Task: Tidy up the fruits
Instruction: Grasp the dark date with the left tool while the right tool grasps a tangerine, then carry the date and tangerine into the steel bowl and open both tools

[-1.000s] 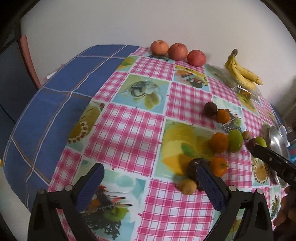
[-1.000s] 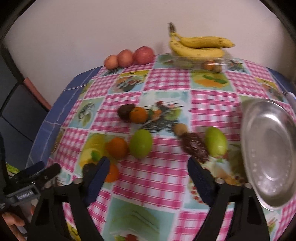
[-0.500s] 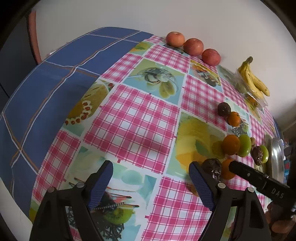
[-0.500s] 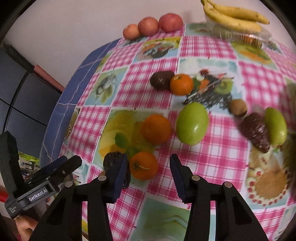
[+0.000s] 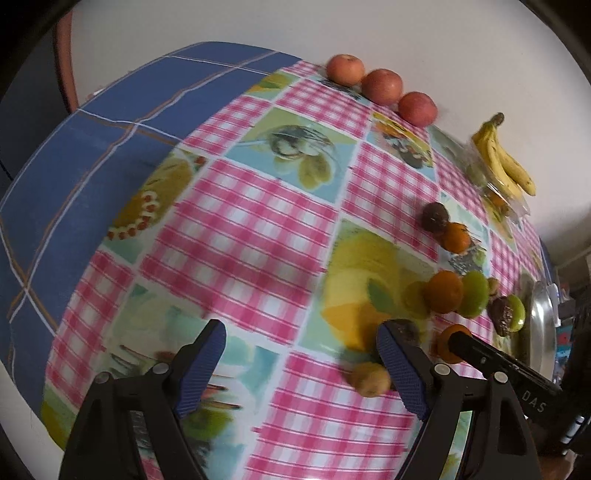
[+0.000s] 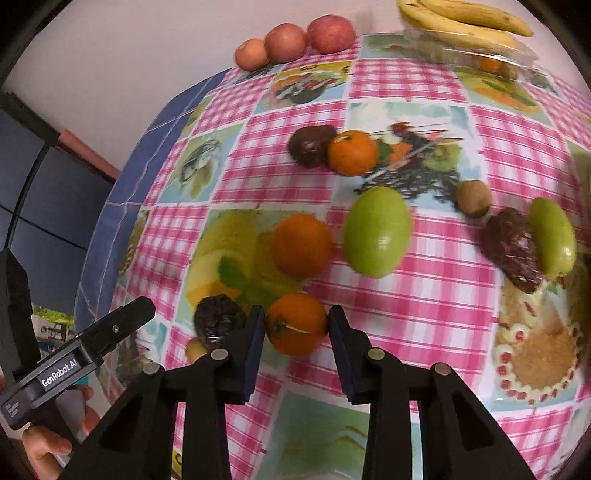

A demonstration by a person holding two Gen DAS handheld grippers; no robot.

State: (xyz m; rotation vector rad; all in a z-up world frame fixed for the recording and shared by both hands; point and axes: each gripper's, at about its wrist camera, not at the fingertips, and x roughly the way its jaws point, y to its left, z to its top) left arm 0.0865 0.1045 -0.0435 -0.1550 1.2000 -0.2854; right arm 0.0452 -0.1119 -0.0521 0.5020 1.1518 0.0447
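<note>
Fruits lie scattered on a pink checked tablecloth. My right gripper point(image 6: 296, 328) stands with a finger on each side of an orange point(image 6: 295, 323), close to it; I cannot tell if the pads press it. A dark wrinkled fruit point(image 6: 219, 318) lies just left of it. Farther off are another orange point(image 6: 301, 245), a green fruit point(image 6: 376, 236), and a third orange point(image 6: 352, 152). My left gripper point(image 5: 301, 354) is open and empty above the cloth; a small yellow-brown fruit point(image 5: 369, 378) lies by its right finger. The right gripper's finger point(image 5: 491, 363) shows there.
Three apples point(image 6: 295, 40) line the wall at the back. A bunch of bananas point(image 6: 465, 18) lies on a clear box at the back right. A metal plate point(image 5: 543, 332) sits at the right edge. A blue cloth point(image 5: 92, 147) covers the table's left part.
My right gripper has moved down and forward and narrowed around the near orange. My left gripper has shifted slightly, still open.
</note>
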